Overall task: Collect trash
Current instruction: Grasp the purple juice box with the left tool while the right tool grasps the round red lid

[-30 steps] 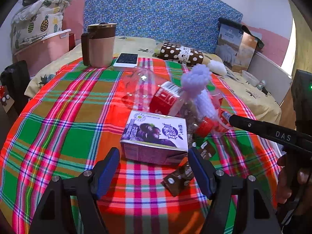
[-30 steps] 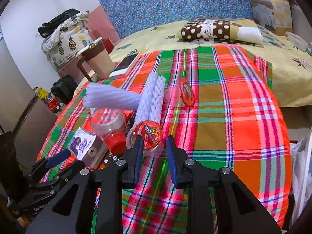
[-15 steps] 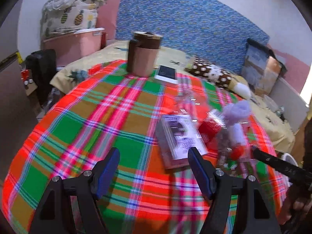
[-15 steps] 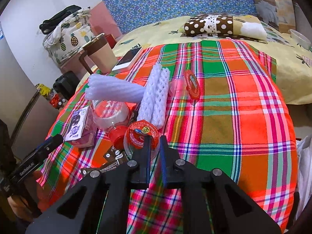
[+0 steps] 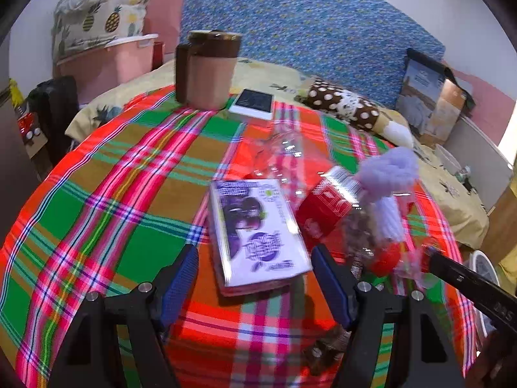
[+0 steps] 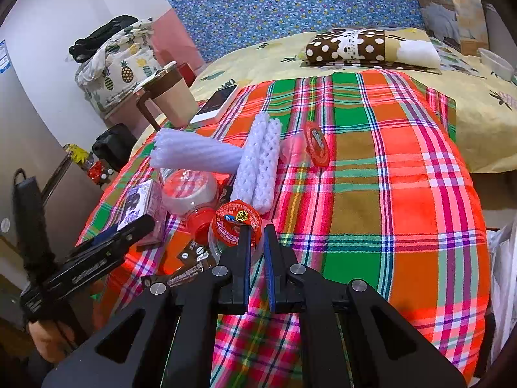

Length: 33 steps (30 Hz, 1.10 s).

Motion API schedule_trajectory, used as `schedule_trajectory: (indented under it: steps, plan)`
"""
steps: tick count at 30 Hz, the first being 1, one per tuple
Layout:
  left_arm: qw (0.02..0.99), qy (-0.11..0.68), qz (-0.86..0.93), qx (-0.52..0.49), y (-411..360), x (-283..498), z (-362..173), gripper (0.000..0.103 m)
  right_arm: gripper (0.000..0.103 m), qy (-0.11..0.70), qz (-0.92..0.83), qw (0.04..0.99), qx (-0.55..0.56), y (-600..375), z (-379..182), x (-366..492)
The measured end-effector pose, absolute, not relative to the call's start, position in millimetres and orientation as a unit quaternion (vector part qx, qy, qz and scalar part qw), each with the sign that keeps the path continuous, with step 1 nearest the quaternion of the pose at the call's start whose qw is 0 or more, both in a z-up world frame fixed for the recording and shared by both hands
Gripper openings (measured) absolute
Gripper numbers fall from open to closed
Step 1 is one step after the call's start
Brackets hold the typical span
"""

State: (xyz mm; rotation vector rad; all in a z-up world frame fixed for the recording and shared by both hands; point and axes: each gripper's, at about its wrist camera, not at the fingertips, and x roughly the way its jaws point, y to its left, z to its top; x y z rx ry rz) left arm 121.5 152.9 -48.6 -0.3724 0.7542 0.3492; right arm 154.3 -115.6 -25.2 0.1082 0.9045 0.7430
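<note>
The right tool (image 6: 255, 236) is clamping, apparently, the red-lidded cup (image 6: 235, 226); the left tool (image 5: 255, 266) is gaping around the blurred purple carton (image 5: 258, 229) on the bench (image 5: 106, 194).

Behind your plaid-covered table (image 6: 404, 168) you have a bed with a yellow pineapple-print sheet (image 6: 355, 68) and a brown polka-dot pillow (image 6: 349, 48), backed by a blue floral headboard (image 5: 307, 29). To your left a pink storage bin (image 5: 106, 61) carries a pineapple-print bundle (image 5: 103, 16) against a white wall (image 6: 48, 32). Bright light enters at the far right edge of the left view.
</note>
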Motion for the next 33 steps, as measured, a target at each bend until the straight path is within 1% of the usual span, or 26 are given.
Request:
schedule_trajectory:
  steps: [2,4,15,33]
  plan:
    - [0.896,0.364,0.172,-0.188,158,120,-50,0.07,0.01,0.426,0.351,0.833,0.052,-117,-25,153]
    - [0.895,0.366,0.173,-0.188,161,117,-51,0.058,0.01,0.423,0.35,0.834,0.053,-119,-24,152]
    - [0.907,0.35,0.152,-0.176,147,93,-35,0.057,0.01,0.413,0.337,0.843,0.067,-139,-19,138]
    - [0.927,0.349,0.034,-0.134,59,76,-8,0.057,0.01,0.393,0.288,0.869,0.085,-192,-10,115]
